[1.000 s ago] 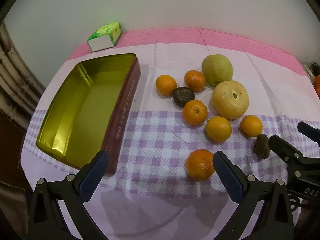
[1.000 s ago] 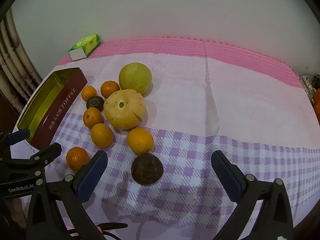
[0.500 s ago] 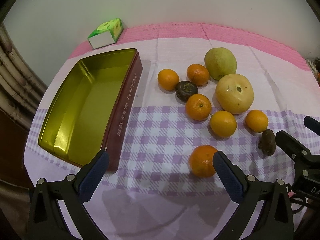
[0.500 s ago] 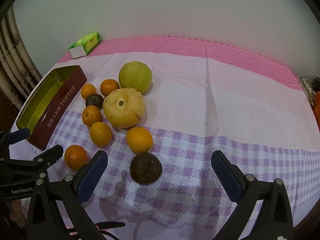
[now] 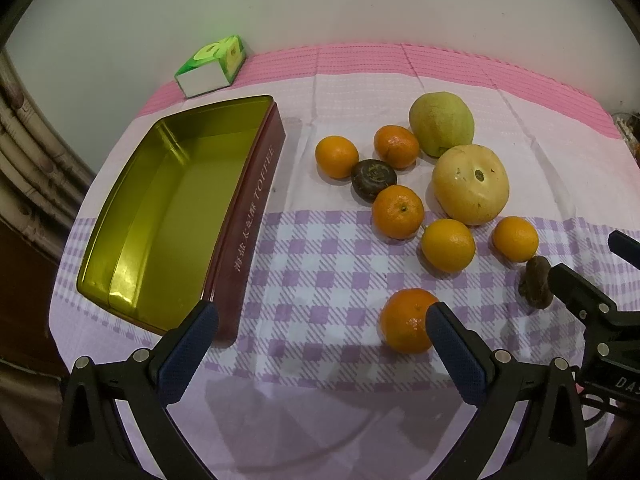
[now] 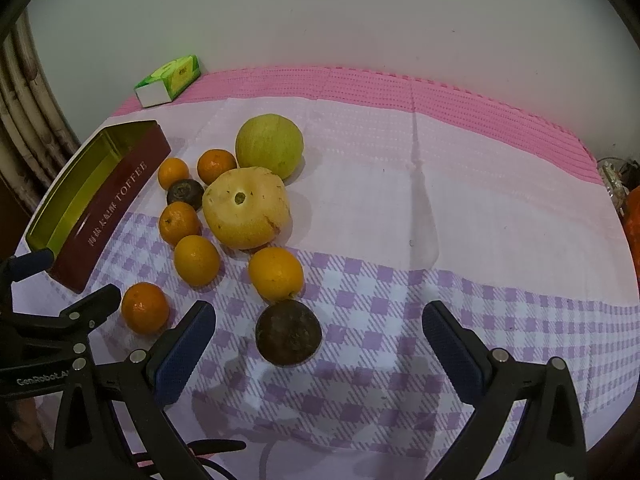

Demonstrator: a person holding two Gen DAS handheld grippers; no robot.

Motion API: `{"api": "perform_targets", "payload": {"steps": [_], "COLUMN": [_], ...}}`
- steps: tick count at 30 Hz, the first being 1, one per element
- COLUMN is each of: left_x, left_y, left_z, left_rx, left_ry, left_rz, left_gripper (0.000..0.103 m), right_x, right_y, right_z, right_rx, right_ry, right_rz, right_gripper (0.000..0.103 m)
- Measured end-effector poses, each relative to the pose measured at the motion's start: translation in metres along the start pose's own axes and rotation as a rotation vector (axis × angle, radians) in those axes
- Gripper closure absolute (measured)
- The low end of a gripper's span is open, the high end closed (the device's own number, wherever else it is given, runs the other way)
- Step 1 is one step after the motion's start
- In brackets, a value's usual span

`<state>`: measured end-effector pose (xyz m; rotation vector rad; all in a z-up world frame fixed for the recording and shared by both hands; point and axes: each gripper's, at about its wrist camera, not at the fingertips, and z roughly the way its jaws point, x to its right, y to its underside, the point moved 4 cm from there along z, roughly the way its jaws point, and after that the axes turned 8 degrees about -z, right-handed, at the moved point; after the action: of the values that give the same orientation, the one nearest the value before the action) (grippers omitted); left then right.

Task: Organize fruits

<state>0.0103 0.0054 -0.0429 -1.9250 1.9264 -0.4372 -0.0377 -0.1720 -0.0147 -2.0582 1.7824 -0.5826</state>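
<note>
Checked cloth (image 5: 320, 272); both claws gape; right claw (image 5: 580, 272) half hides dark fruit (image 5: 534, 282).

Glossy metal tin (image 5: 168, 216) (gold inside), seemingly woven matt tablecloth (image 5: 360, 92)

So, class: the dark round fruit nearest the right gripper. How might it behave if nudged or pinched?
The dark round fruit looks near-spherical on the flat tablecloth, so a nudge would probably roll it. Its skin looks dull and rough, so likely not slippery. The open right gripper seems wide enough to straddle it.
</note>
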Motion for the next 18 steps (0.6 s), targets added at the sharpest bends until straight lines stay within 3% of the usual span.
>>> {"api": "perform_targets", "payload": {"steps": [18], "left_x": [-0.0003], "left_y": [0.0007], "left_z": [-0.0014], "left_rx": [-0.006], "left_ry": [-0.001], "left_rz": [0.011], "left_gripper": [0.000], "right_x": [-0.0017], "right_y": [0.0010], "right_z": [-0.0012], "right_rx": [0.004], "right_ry": [-0.019], "right_rz": [-0.009], "right_gripper": [0.000]}}
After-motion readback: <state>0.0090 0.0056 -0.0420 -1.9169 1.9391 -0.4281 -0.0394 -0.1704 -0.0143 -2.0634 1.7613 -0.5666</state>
